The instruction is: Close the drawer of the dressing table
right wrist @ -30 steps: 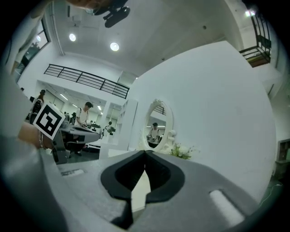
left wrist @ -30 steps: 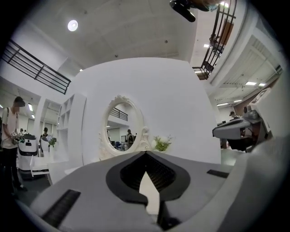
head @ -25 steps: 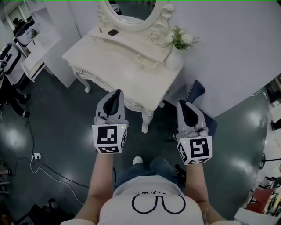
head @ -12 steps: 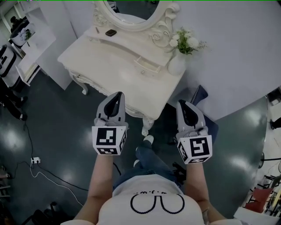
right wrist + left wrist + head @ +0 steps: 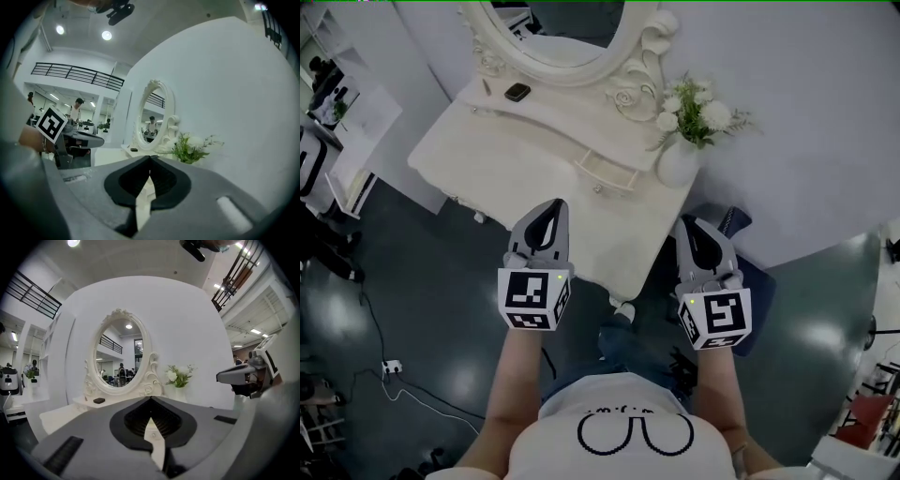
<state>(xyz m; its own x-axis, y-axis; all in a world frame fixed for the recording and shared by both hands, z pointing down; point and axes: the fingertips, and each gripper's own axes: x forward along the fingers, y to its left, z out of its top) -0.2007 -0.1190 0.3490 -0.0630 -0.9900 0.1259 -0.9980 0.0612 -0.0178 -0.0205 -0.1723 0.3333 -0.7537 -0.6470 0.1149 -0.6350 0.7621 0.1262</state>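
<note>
The cream dressing table (image 5: 520, 173) stands ahead against the white wall, with an oval mirror (image 5: 558, 37) on it. A small drawer (image 5: 607, 172) in the raised back shelf stands pulled out, just left of a white vase of flowers (image 5: 684, 141). My left gripper (image 5: 551, 208) is shut and empty, its tip over the table's front edge, short of the drawer. My right gripper (image 5: 692, 228) is also shut and empty, beside the table's right front corner, below the vase. In the left gripper view the left gripper (image 5: 151, 398) points at the mirror (image 5: 119, 357). The right gripper (image 5: 150, 157) points toward the flowers (image 5: 190, 147).
A small black object (image 5: 517, 92) lies on the back shelf under the mirror. A dark blue seat (image 5: 742, 227) sits to the right of the table. White shelving (image 5: 342, 112) stands at far left. Cables and a socket strip (image 5: 391, 367) lie on the dark floor.
The person has stepped toward the table. Both grippers came forward together, from over the floor to the table's front edge. Their jaws stayed shut.
</note>
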